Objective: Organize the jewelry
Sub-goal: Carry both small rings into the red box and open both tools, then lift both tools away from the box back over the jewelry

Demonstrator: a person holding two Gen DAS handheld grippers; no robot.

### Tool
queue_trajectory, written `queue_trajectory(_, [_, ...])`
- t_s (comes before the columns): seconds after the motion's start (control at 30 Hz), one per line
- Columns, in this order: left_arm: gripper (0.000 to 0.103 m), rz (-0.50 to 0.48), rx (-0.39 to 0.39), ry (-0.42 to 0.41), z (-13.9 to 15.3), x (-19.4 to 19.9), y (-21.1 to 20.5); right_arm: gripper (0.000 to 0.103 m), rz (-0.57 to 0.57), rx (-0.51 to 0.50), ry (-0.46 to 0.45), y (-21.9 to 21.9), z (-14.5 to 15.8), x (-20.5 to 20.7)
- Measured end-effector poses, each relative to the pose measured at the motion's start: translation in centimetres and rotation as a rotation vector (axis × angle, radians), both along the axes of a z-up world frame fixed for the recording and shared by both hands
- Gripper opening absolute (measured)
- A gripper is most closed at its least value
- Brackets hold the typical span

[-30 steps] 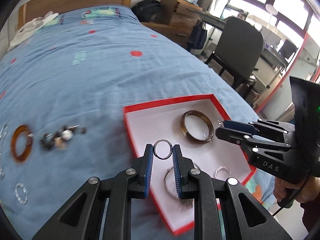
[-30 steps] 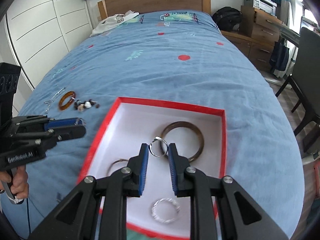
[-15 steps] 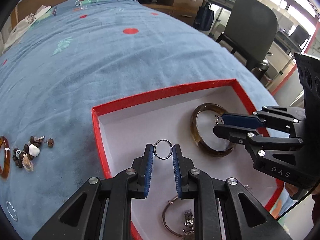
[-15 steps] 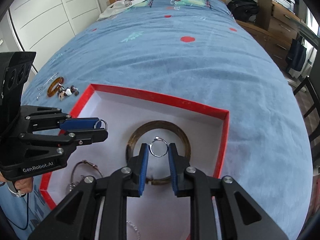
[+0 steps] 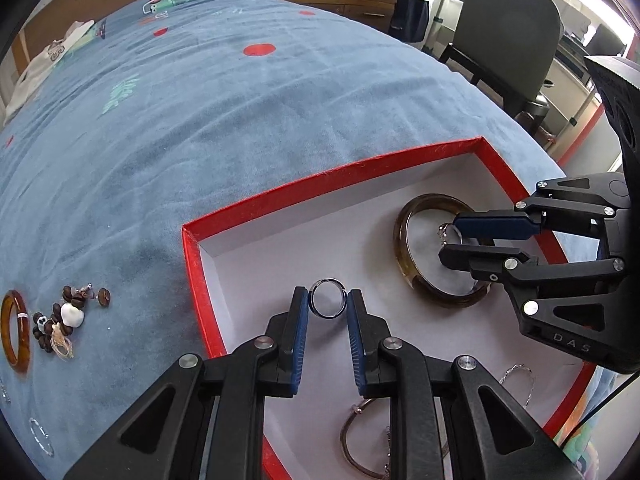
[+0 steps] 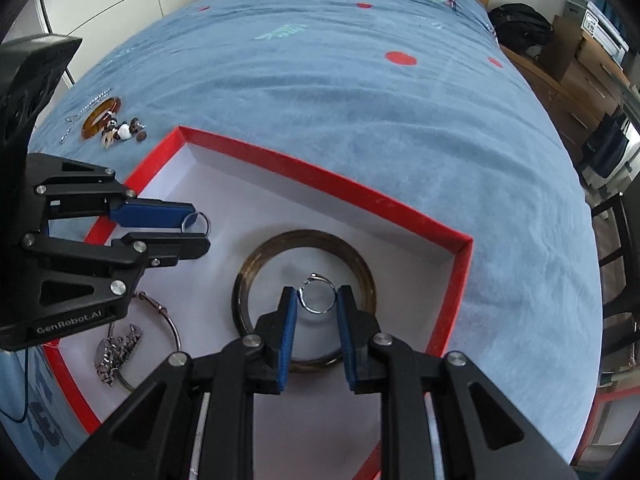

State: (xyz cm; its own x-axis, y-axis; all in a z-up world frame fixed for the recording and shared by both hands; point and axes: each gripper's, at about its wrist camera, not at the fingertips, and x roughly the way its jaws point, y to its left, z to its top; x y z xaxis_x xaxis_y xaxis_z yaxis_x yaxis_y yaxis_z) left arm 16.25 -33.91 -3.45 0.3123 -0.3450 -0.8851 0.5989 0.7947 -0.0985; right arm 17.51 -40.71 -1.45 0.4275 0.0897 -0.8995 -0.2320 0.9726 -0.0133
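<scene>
A red box (image 5: pixel 332 178) with a white floor lies on the blue bed; its rim also shows in the right wrist view (image 6: pixel 320 174). My left gripper (image 5: pixel 328 304) is shut on a plain silver ring (image 5: pixel 328 287), low over the box floor. My right gripper (image 6: pixel 318 300) is shut on a thin silver ring with a stone (image 6: pixel 318 312), inside the dark brown bangle (image 6: pixel 260 256) in the box. From the left wrist view that bangle (image 5: pixel 404 256) lies at the right with the right gripper (image 5: pixel 450 238) over it. The left gripper (image 6: pixel 196 228) shows in the right wrist view.
In the box lie a charm bracelet (image 6: pixel 120 348) and a thin silver hoop (image 5: pixel 520 380). Left of the box on the bed lie an amber bangle (image 5: pixel 14 330), a beaded bracelet (image 5: pixel 64 320), a silver chain (image 6: pixel 86 110) and a small silver hoop (image 5: pixel 40 436). A chair (image 5: pixel 504 32) stands beside the bed.
Both grippers have moved forward and down into the box, each still holding its ring. The right gripper now sits inside the brown bangle.
</scene>
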Motion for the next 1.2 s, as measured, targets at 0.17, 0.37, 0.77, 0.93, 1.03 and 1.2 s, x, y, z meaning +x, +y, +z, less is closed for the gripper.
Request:
queue_trajectory(0.17, [0.021,0.006,-0.005,0.001,0.0,0.1,-0.1,0.021,-0.002,0.000,0.000,0.0,0.1,-0.1])
queue_trajectory(0.37, [0.025,-0.002,-0.004,-0.001,0.2,0.1,-0.1,0.021,-0.009,0.006,0.007,0.0,0.2,0.0])
queue_trajectory(0.77, [0.049,-0.010,-0.012,-0.057,2.8,-1.3,1.2,0.021,-0.059,0.002,-0.034,-0.5,3.1,-1.9])
queue_trajectory(0.93, [0.057,0.005,-0.010,-0.116,5.6,-3.0,3.5,0.021,-0.088,-0.006,-0.059,-0.6,5.4,-3.2])
queue_trajectory(1.03, [0.059,0.022,-0.027,-0.142,7.3,-4.4,5.4,0.021,-0.101,-0.005,-0.085,-0.1,7.3,-4.4])
queue_trajectory(1.2, [0.063,0.066,-0.048,-0.169,9.8,-6.9,9.2,0.025,-0.104,0.000,-0.140,2.2,10.7,-7.1])
